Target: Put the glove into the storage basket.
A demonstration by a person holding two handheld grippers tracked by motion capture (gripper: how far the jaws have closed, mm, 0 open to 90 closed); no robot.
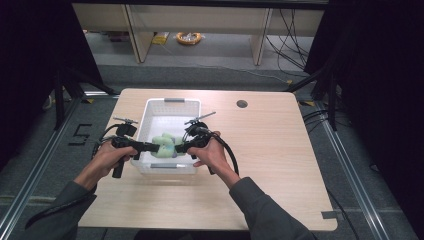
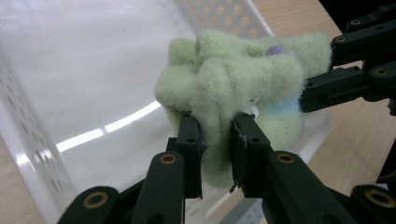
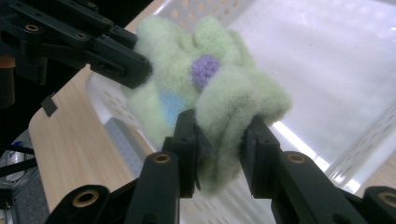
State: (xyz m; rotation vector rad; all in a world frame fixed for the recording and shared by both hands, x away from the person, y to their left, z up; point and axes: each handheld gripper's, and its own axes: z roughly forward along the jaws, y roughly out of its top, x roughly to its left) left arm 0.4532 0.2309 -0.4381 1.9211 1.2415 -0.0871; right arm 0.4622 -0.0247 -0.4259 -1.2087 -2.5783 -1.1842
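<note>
A bunched pale-green fleece cloth [image 1: 164,145] with a purple dot and a light-blue patch hangs over the near part of a white plastic basket [image 1: 172,104]. My left gripper [image 1: 151,147] comes in from the left and is shut on a fold of the cloth [image 2: 233,88]. My right gripper [image 1: 178,148] comes in from the right and is shut on another fold of the cloth [image 3: 219,84]. In the left gripper view my own jaws [image 2: 216,140] pinch the fleece, and the right gripper's black jaws [image 2: 345,86] grip its far side. My right gripper [image 3: 219,144] holds a thick wad.
The basket sits on a light wooden table [image 1: 270,150] with a round cable hole [image 1: 242,103] at the back right. Beyond the table stand wooden furniture legs, cables and a yellow ring on the grey floor. Black curtains hang on both sides.
</note>
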